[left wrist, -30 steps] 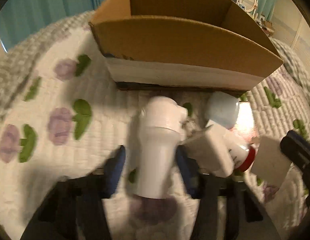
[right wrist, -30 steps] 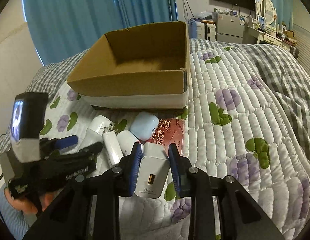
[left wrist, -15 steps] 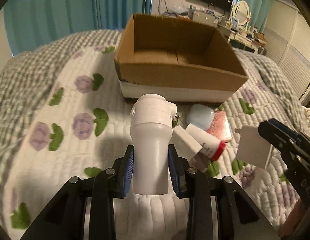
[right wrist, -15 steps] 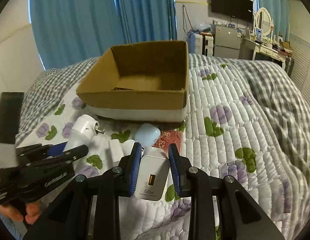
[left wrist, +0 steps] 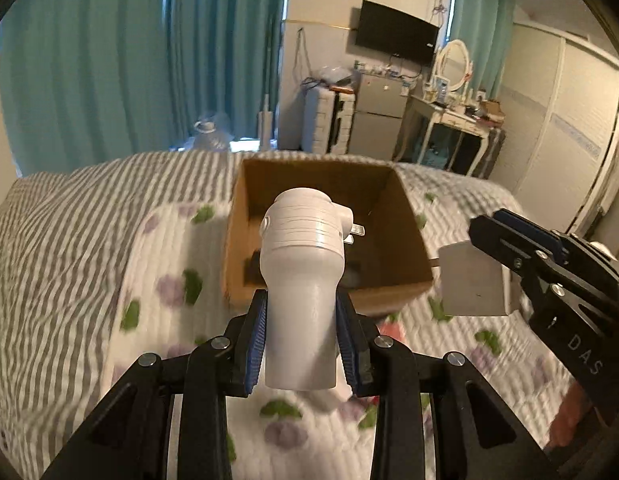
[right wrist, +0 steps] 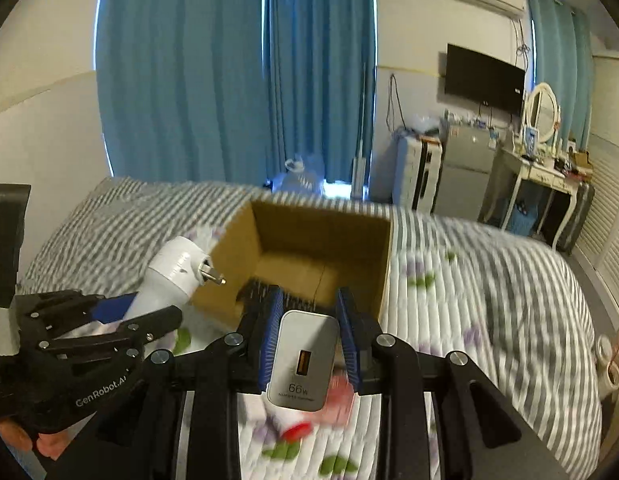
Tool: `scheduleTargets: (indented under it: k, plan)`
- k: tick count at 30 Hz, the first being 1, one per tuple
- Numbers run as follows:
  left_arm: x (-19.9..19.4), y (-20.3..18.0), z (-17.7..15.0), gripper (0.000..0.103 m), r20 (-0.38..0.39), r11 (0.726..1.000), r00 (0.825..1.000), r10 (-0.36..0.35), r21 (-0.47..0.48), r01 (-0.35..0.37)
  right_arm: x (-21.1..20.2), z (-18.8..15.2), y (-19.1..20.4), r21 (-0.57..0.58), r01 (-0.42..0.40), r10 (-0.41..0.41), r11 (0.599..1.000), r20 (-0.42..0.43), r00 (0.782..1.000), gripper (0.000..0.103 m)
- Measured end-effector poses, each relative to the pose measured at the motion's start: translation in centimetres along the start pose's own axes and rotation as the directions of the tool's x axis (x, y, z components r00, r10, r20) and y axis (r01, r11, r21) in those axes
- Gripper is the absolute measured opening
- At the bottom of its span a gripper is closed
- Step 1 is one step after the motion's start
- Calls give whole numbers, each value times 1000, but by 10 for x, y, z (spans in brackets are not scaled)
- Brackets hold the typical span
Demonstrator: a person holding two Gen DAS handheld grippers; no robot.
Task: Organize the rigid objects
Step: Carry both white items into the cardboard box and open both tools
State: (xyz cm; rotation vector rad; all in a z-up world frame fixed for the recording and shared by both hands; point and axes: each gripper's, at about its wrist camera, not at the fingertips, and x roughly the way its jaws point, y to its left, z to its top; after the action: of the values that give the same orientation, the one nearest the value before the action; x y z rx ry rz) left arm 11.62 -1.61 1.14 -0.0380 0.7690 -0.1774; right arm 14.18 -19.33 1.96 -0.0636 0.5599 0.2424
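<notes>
My left gripper (left wrist: 301, 312) is shut on a white plug-in device (left wrist: 303, 280) with metal prongs, held high in front of the open cardboard box (left wrist: 405, 220); it also shows in the right wrist view (right wrist: 169, 276). My right gripper (right wrist: 309, 320) is shut on a white 66W charger (right wrist: 303, 360), held above the bed near the box's (right wrist: 373, 240) front edge. The charger also shows at the right of the left wrist view (left wrist: 473, 280).
The box sits on a quilted floral bedspread (left wrist: 157, 280) over a grey striped blanket (right wrist: 509, 264). A red-capped item (right wrist: 295, 430) and a pink item (right wrist: 337, 396) lie blurred on the quilt below. Curtains, a dresser and a TV are behind.
Both grippers have risen from the quilt with their objects and tilted up toward the box; the items left on the bed have dropped low in view.
</notes>
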Motion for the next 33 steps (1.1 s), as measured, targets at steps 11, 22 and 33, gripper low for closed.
scheduleTargets:
  k: [11,22,33]
  plan:
    - [104,3,54,33,-61,1000,998,31,0,-31,71,51,-30,28,-13,12,1000,16,1000,27]
    - [150,4,40,38,-79,998,995,54,31,-52,129,35,-57,44,-31,33,999,-39,999,27]
    - [117,12,53,58,-31,998,997,67,5,-67,147,41,-59,60,-38,40,997,-28,999,27]
